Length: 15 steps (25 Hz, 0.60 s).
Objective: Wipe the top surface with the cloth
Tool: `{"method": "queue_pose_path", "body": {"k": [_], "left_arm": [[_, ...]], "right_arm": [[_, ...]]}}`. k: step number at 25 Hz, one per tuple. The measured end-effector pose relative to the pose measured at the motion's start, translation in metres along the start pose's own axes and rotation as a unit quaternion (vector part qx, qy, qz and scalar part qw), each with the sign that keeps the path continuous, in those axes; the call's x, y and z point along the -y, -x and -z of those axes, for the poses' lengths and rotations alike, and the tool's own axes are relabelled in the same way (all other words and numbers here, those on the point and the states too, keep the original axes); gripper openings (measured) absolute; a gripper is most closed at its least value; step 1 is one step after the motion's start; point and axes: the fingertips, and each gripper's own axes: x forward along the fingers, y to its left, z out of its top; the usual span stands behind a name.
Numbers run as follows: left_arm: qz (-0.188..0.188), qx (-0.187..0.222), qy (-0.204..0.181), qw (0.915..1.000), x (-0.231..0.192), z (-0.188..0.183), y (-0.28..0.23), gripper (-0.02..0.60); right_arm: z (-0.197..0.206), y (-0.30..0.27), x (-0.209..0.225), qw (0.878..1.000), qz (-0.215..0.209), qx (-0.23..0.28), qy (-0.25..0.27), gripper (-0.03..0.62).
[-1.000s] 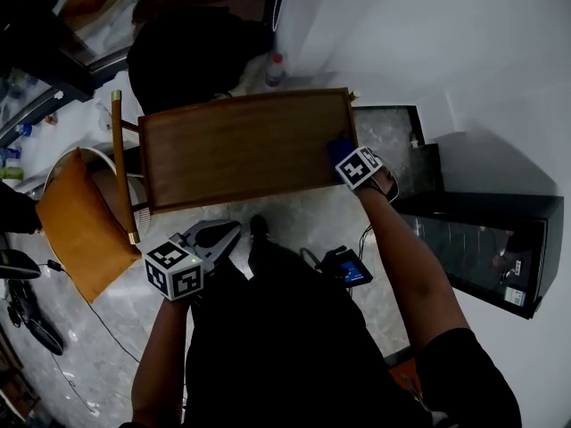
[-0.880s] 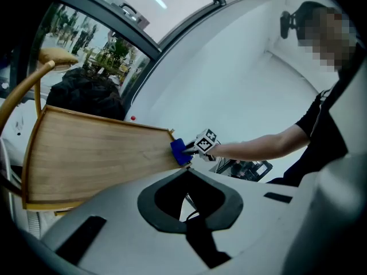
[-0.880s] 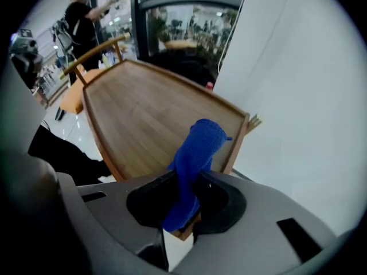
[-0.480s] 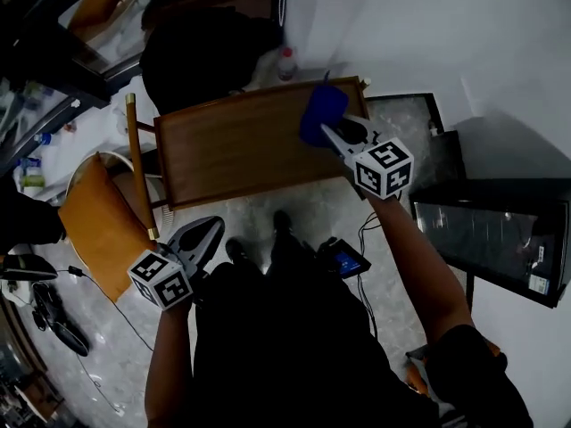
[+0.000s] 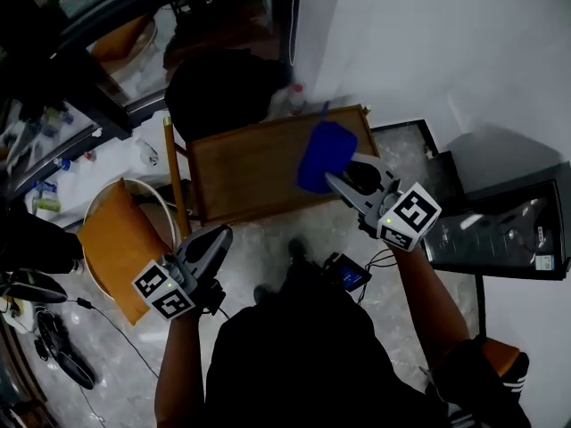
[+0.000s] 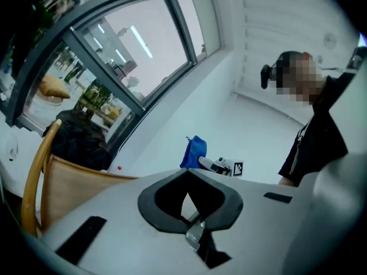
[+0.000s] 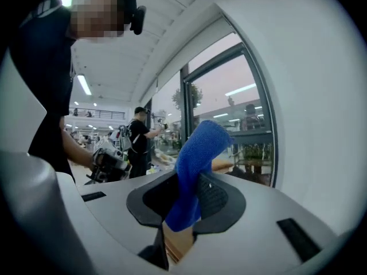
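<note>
We see a brown wooden worktop (image 5: 250,172) with a raised rim, standing on the pale marbled floor (image 5: 268,239). On that floor beside it stand an orange-seated chair (image 5: 120,248), a black glass-fronted cabinet (image 5: 500,239) and a small blue-lit device (image 5: 348,275).

An orange chair (image 5: 120,243) is standing at the left, a black glass-fronted cabinet (image 5: 500,234) is standing at the right, and a small screen (image 5: 351,275) is glowing on the floor.

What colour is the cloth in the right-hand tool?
Blue. The cloth shows best in the right gripper view.
</note>
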Motion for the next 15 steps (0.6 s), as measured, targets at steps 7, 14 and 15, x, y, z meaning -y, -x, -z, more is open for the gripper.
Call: {"method": "queue_pose_path", "body": {"k": [7,14,15], "left_arm": [[0.075,0.056,-0.068,0.9933,0.069,-0.038,0.079,0.011],[0.098,0.034,-0.157,0.9821,0.122,-0.044,0.125,0.012],[0.102,0.030,-0.168,0.9801,0.131,-0.041,0.128,0.012]], "right_arm": [[-0.054,0.012,-0.101,0.997,-0.019,0.052,-0.048,0.092],[-0.054,0.021,-0.178,0.996,-0.033,0.054,-0.056,0.091],[-0.053,0.025,-0.186,0.996,-0.038,0.051,-0.063,0.091]]}}
